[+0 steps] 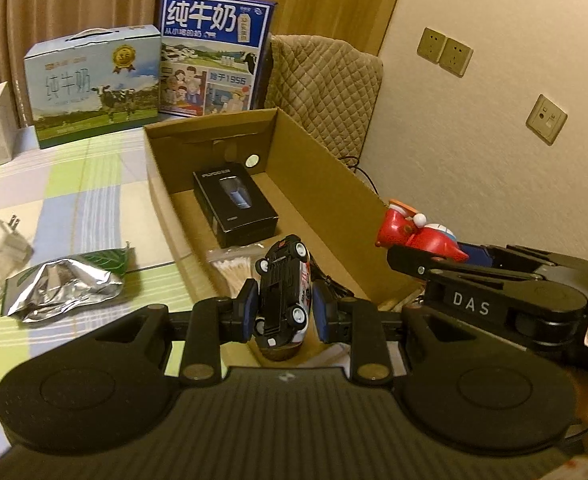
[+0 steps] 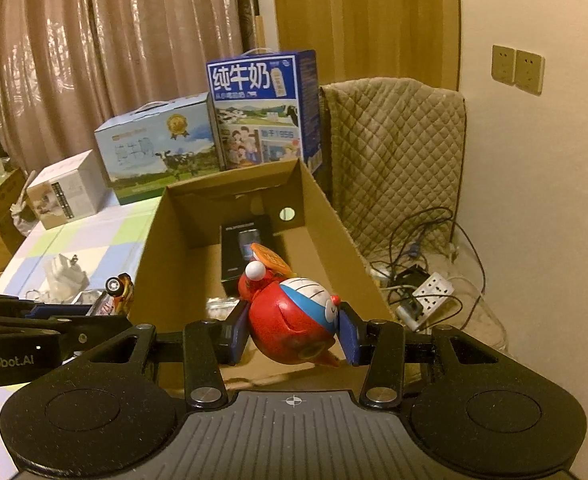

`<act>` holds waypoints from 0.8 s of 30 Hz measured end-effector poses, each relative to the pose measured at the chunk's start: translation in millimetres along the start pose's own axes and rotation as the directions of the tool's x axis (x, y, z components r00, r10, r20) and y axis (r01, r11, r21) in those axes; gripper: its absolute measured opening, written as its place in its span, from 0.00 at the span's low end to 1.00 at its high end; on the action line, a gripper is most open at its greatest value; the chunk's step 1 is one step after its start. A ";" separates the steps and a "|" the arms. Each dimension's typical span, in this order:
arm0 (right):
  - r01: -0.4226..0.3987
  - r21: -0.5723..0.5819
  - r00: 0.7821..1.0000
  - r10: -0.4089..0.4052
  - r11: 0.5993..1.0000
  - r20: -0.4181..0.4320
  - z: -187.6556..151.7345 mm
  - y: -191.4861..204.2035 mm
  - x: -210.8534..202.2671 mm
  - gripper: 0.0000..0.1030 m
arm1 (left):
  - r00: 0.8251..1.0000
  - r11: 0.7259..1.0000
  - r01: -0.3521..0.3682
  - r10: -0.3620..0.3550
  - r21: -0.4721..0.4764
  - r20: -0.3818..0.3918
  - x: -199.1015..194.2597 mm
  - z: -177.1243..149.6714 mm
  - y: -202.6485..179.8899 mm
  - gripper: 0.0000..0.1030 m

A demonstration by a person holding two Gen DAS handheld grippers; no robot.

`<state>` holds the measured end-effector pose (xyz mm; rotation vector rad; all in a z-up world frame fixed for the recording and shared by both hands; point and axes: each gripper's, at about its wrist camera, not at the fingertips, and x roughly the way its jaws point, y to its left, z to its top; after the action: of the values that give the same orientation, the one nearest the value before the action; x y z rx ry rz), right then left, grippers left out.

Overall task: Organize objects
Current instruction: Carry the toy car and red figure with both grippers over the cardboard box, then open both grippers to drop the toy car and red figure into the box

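The left tongs (image 1: pixel 284 314) pinch a black-and-white toy car (image 1: pixel 284 288), nose up, over the near end of the open cardboard box (image 1: pixel 322 184). The right tongs (image 2: pixel 292 330) pinch a red Doraemon figurine (image 2: pixel 290 320), tilted on its side, above the same box nearer its right wall. A black product box (image 1: pixel 234 204) lies on the box floor toward the far end, and a packet of cotton swabs (image 1: pixel 232 268) lies near it. Left on the checkered counter (image 1: pixel 74 184) sit a crumpled foil pouch (image 1: pixel 66 288) and a white plug adapter (image 1: pixel 8 240). Two milk cartons (image 1: pixel 94 84) stand at the far edge.
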<state>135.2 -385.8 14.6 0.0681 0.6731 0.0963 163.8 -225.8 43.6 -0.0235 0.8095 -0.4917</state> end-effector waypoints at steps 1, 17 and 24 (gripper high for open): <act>0.001 0.000 1.000 -0.001 1.000 -0.001 0.5 -1.9 1.6 0.41 | 1.000 1.000 0.001 -0.001 0.001 -0.002 2.8 0.9 -0.5 0.23; 0.011 0.010 1.000 -0.011 1.000 -0.019 1.0 -14.3 15.5 0.41 | 0.999 1.000 -0.026 0.026 0.006 0.019 20.1 6.9 6.4 0.41; -0.005 0.011 1.000 0.005 1.000 -0.013 3.5 -10.4 11.8 0.41 | 0.997 0.997 -0.072 0.072 -0.022 0.028 4.1 0.5 25.5 0.47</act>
<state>147.2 -395.0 9.1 0.0797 0.6867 0.0983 177.1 -204.9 35.8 -0.0209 0.7846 -0.4140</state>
